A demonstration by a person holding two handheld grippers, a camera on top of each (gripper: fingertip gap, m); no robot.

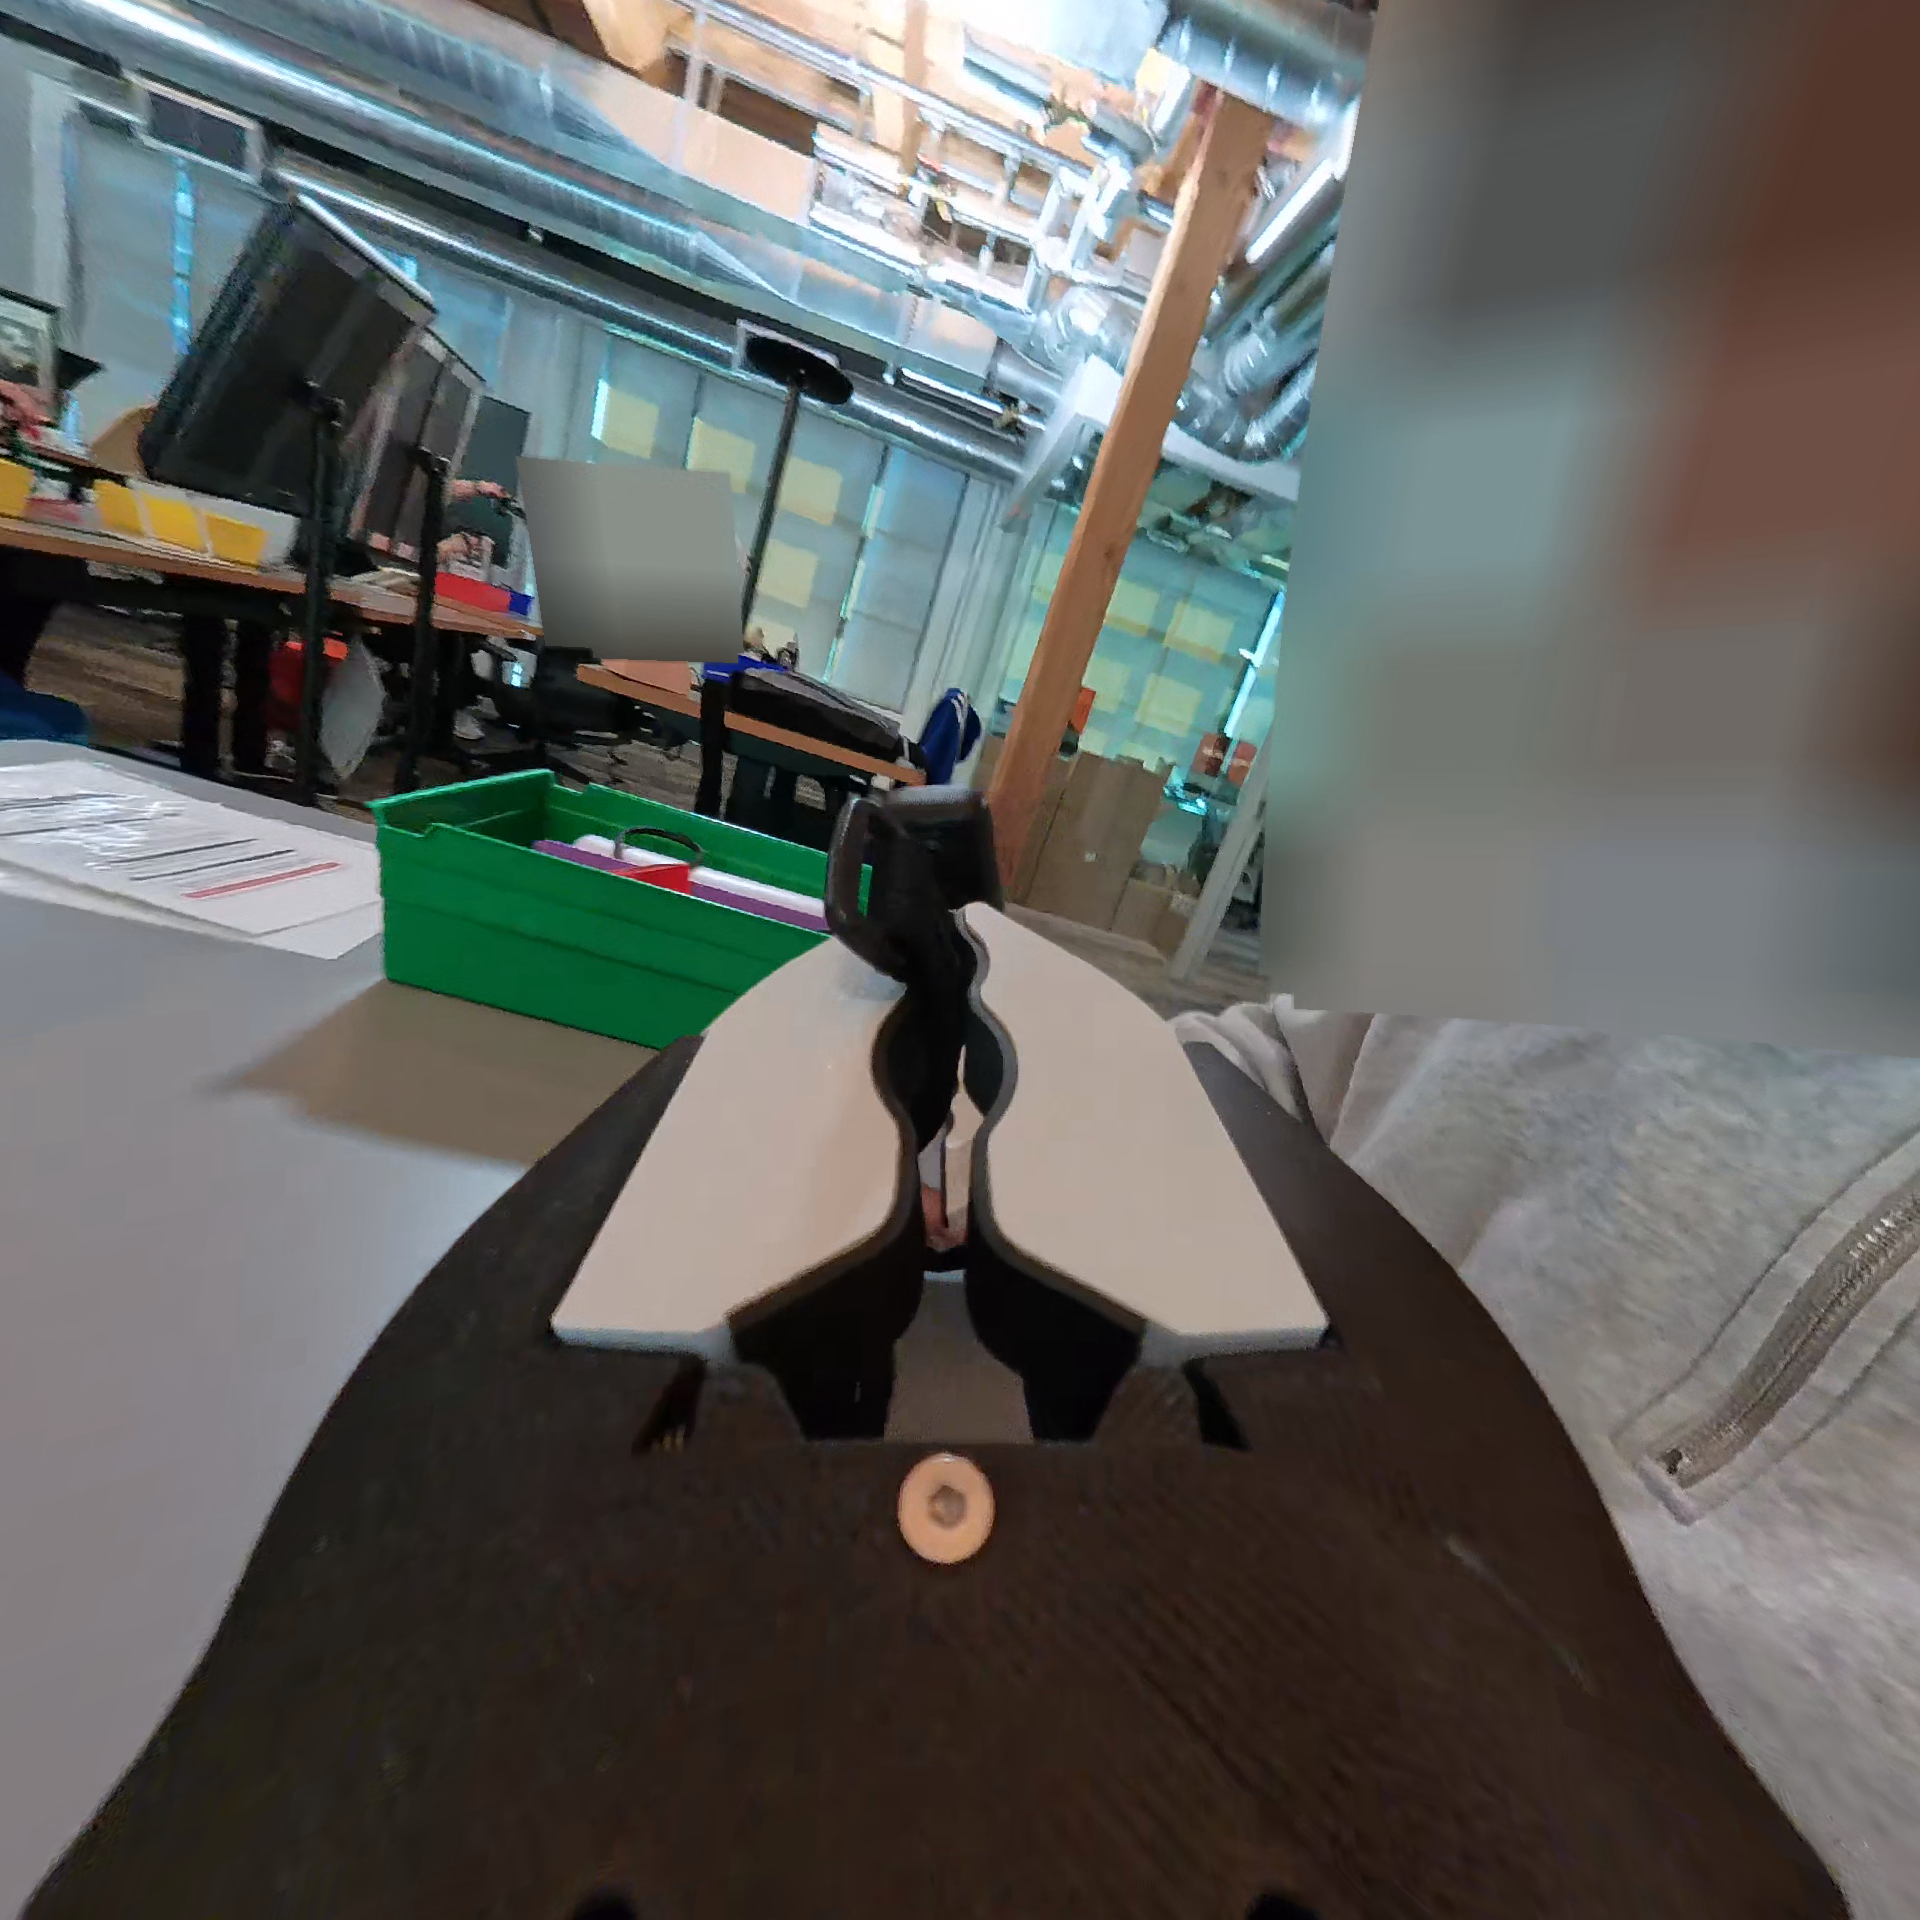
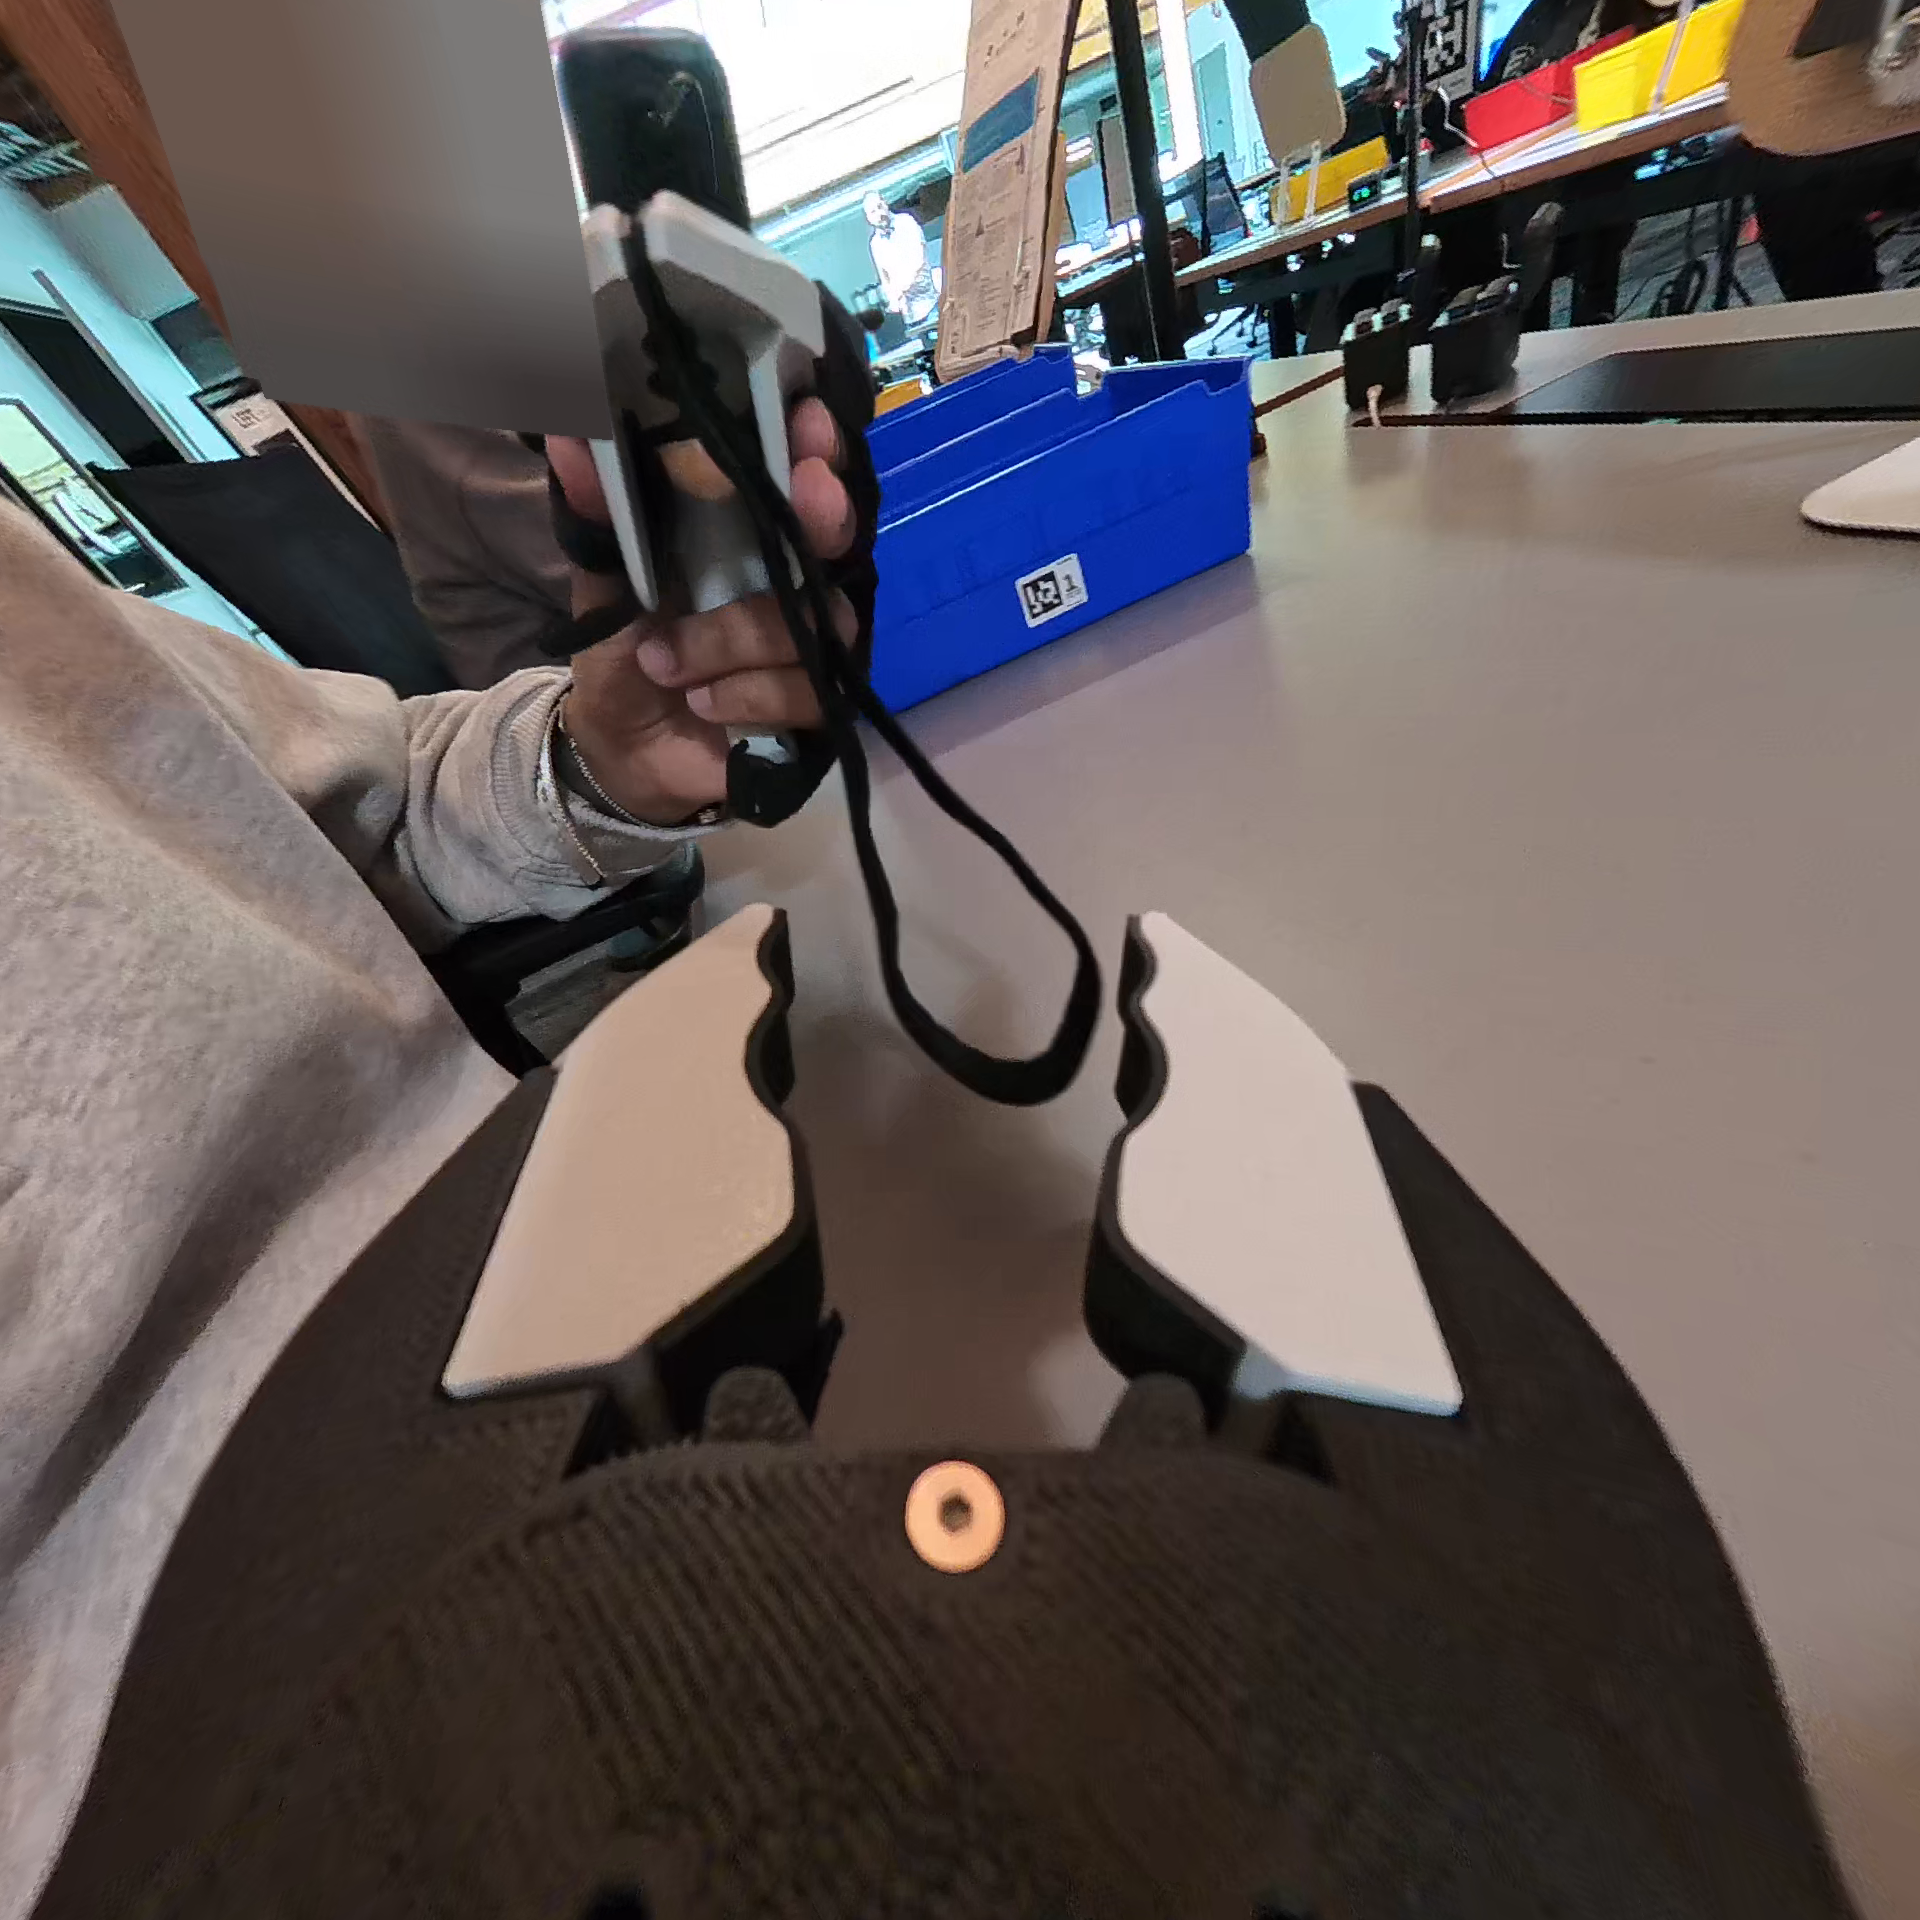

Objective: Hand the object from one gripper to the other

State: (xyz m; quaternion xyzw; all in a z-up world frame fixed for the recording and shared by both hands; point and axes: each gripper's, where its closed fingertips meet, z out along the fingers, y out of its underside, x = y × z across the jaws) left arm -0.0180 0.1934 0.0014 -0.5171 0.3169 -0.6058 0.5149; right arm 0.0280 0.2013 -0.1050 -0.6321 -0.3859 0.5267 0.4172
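Note:
My left gripper (image 1: pixel 935 966) is shut on a black strap with a plastic buckle (image 1: pixel 914 862) that sticks up past its fingertips. In the right wrist view the left gripper (image 2: pixel 644 239) is held upright in a hand at the upper left, and the black strap (image 2: pixel 977 935) hangs from it in a long loop. The loop's lower end dangles between the fingertips of my right gripper (image 2: pixel 956 935), which is open and empty. The strap does not touch either right finger.
A green bin (image 1: pixel 582 935) with purple, red and white items stands on the grey table (image 1: pixel 208 1195) beyond the left gripper, next to a paper sheet (image 1: pixel 177 852). A blue bin (image 2: pixel 1060 520) stands on the table beyond the strap. A grey-sleeved arm (image 2: pixel 260 831) fills the left side. Some 12 centimeters of space lies between my two pairs of fingers.

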